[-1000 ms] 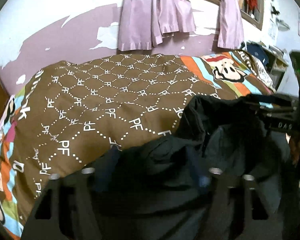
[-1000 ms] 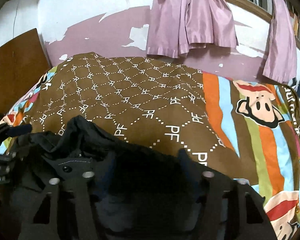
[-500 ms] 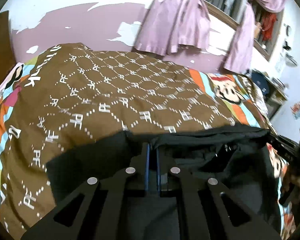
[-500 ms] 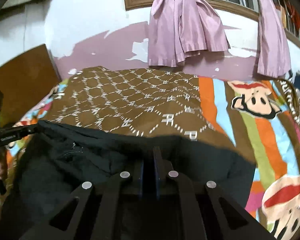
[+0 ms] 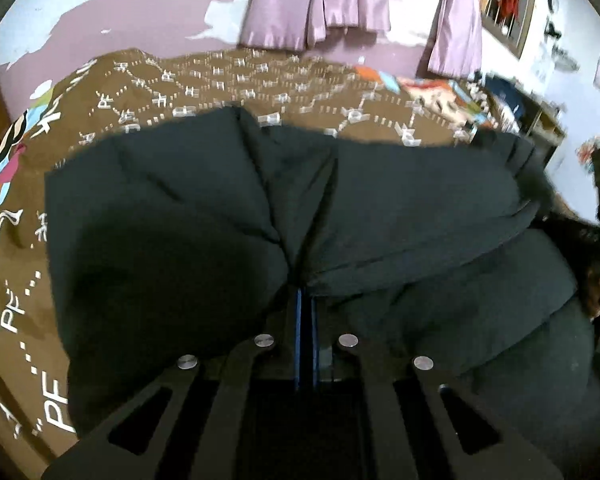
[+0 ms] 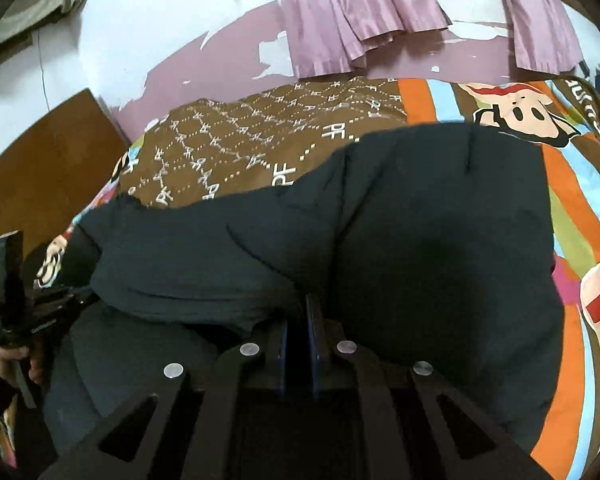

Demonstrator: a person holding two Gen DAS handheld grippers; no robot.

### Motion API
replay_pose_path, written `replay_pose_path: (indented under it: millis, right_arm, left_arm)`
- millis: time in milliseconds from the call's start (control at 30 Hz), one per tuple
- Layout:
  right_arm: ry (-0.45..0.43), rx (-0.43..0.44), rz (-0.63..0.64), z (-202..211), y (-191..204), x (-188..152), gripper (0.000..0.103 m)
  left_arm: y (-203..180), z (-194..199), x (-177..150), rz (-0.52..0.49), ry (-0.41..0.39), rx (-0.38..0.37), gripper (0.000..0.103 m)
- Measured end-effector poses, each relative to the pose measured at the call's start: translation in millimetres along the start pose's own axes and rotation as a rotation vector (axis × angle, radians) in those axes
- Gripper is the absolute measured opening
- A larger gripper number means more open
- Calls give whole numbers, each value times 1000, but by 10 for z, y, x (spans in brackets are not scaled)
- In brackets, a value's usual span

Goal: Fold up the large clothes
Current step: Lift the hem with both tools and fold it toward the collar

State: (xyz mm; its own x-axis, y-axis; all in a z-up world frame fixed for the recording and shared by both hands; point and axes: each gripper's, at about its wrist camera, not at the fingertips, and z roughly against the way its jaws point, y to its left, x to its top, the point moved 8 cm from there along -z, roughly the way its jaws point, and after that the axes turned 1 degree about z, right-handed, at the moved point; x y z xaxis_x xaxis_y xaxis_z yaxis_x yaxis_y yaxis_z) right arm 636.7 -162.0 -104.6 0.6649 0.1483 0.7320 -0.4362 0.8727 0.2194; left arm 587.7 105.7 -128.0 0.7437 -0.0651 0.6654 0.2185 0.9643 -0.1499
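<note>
Clamping together on folds of the black garment (image 5: 400,208): left gripper (image 5: 305,300) and right gripper (image 6: 300,312), both wide apart a second ago. Spreading now in a broader, flatter sheet over the brown patterned bedspread (image 5: 228,80), probably doubled over. Hanging behind, lilac curtains (image 6: 360,12).

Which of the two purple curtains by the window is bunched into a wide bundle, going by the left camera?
The left curtain, above the middle of the bed. It hangs as a wide gathered bundle of folds; the right curtain is one narrow strip.
</note>
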Motion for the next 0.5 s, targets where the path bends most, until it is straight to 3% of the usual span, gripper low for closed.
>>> replay_pose_path:
  millis: [133, 200, 300, 400, 500]
  right_arm:
    - [-63, 2, 21, 214, 93, 13, 16]
    - [-87, 28, 26, 329, 163, 1, 31]
    - [-144, 81, 50, 515, 311, 27, 34]
    - [-196, 72, 104, 645, 460, 166, 34]
    - [-214, 53, 116, 617, 544, 453, 34]
  left_arm:
    - [-31, 107, -1, -55, -22, 22, 3]
    - [-10, 187, -19, -59, -42, 38, 3]
    - [62, 322, -70, -69, -69, 111, 3]
    - [101, 572, -41, -66, -171, 147, 4]
    - [35, 825, 136, -76, -297, 157, 14]
